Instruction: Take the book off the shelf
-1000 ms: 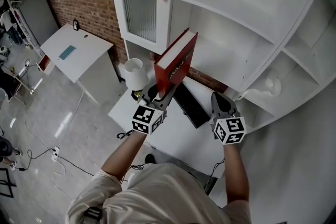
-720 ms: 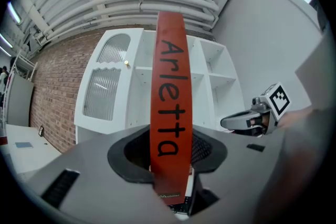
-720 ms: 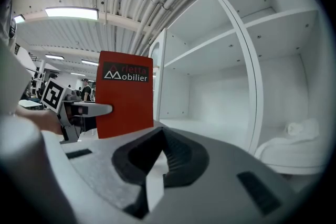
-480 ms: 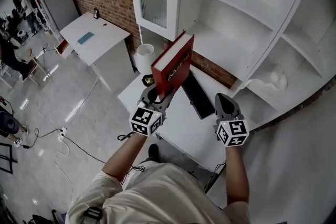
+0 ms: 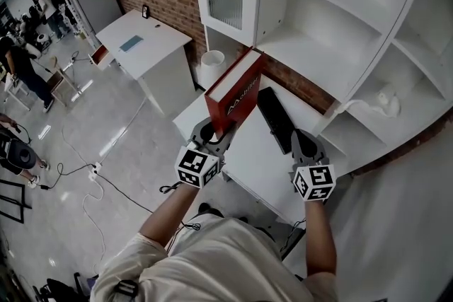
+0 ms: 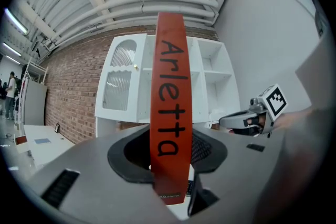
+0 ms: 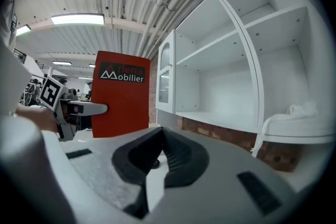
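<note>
While the red book (image 5: 237, 92) is being gripped at its lower end by the jaws of the left gripper (image 5: 214, 132), it is being held tilted above the white desk (image 5: 248, 166), in front of the white shelf unit (image 5: 333, 18) and off its shelves. In the left gripper view the spine is being shown head-on between the two dark pads, with "Arletta" running up it in black letters. The cover is being shown only in the right gripper view, where white lettering ending in "Mobilier" is sitting near its top edge. The pale block of pages is being shown only in the head view.

The right gripper (image 5: 306, 146) is being held over the right part of the desk, well apart from the book. Its jaws are being kept clenched together with nothing between them, as its own view is showing.

A black keyboard (image 5: 276, 120) is being seen lying on the desk between the two grippers in the head view. That view is also taking in a white cylinder (image 5: 211, 68) beside the book and a second desk (image 5: 141, 39) against the brick wall.
</note>
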`<state>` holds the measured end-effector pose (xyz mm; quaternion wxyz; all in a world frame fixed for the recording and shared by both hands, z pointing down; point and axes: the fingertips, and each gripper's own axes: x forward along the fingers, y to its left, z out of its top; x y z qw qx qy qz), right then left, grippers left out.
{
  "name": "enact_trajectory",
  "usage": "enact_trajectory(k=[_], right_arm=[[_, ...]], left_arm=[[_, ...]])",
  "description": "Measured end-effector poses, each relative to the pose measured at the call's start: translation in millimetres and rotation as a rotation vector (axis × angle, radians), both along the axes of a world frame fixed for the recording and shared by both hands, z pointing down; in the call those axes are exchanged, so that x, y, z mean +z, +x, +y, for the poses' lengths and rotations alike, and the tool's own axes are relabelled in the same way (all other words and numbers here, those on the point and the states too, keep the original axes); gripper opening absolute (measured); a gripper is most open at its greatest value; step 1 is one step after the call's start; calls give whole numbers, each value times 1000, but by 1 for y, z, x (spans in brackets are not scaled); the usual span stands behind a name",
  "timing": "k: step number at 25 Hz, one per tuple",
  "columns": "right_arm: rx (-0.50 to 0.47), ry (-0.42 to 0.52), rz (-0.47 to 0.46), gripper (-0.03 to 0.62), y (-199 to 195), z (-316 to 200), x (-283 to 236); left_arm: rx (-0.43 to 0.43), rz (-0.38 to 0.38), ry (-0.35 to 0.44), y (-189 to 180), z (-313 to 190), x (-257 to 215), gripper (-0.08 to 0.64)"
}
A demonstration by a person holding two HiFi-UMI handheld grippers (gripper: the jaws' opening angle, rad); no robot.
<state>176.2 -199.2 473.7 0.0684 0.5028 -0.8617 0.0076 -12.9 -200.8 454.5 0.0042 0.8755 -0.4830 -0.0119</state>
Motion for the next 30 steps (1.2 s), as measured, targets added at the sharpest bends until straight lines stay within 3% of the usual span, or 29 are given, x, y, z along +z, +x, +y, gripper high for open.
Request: enact_trajectory(k=[13,30], right_arm=[[52,-9,14,3,-42,14,-5],[114,11,3,3,-48,20,-14]], left_arm=[[63,7,-24,-55,-3,8,149],[116,20,-20,-63,-11,3,149]])
